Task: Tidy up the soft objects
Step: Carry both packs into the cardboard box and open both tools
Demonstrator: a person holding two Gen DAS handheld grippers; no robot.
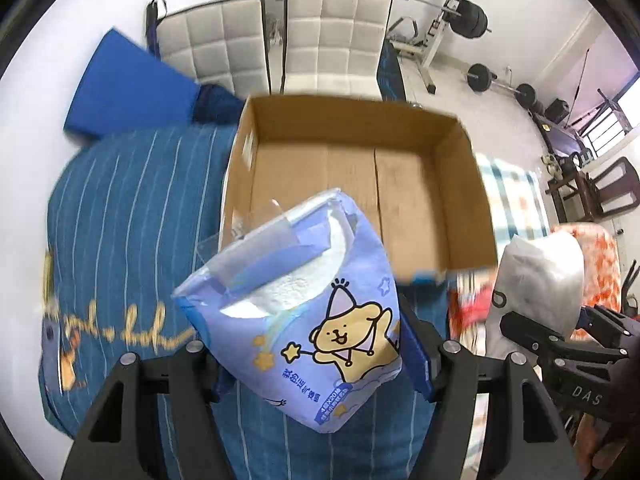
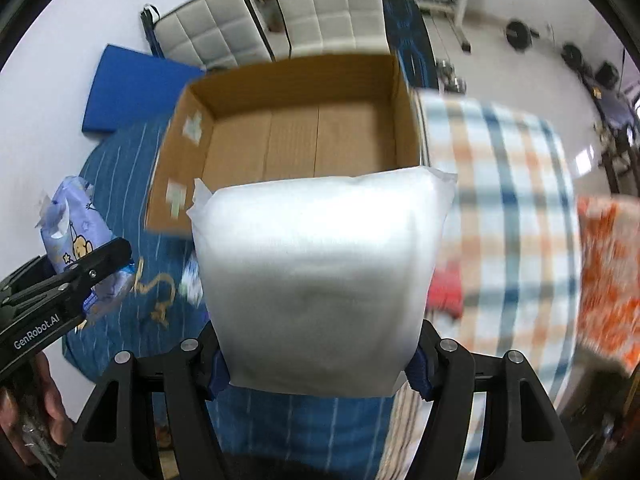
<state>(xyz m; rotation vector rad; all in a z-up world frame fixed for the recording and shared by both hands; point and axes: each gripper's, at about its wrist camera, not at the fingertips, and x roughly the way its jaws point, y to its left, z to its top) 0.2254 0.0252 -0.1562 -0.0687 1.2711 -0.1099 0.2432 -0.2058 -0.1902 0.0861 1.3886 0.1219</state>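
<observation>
Left wrist view: nearest the lens, the left gripper (image 1: 316,364) is clenched on a purple tissue pack (image 1: 304,312), which is pinched by its lower end between the two black fingers (image 1: 192,364) and held clear of the bedding. The pack's long axis is seen to run away from the camera, tilted toward upper left, with its torn-open top (white tissue showing) leading. Beneath it a blue striped duvet (image 1: 132,216) is spread. Directly beyond the pack's top end, the open cardboard box (image 1: 360,128) is found, its mouth facing up and its floor bare in this view. The pack is thus placed just short of the box's near wall and slightly toward its left half; a forward carry over that wall is judged to be what the coming move turns on.

In the right wrist view, the right gripper (image 2: 320,364) is closed on a white padded bag (image 2: 320,264), gripped at its near edge by the fingers (image 2: 444,356), with its broad face turned to the camera and its far edge overlapping the near rim of the box (image 2: 296,80). The bag is centred on the box mouth (the left gripper's load sits off to the left side). Neither load is inside the box yet. Which hand is nearer the rim cannot be settled with confidence; the white bag appears marginally closer. To the right, a checked blanket (image 2: 500,200) is laid beside the box, and white chairs (image 2: 320,4) are stood farthest back.
</observation>
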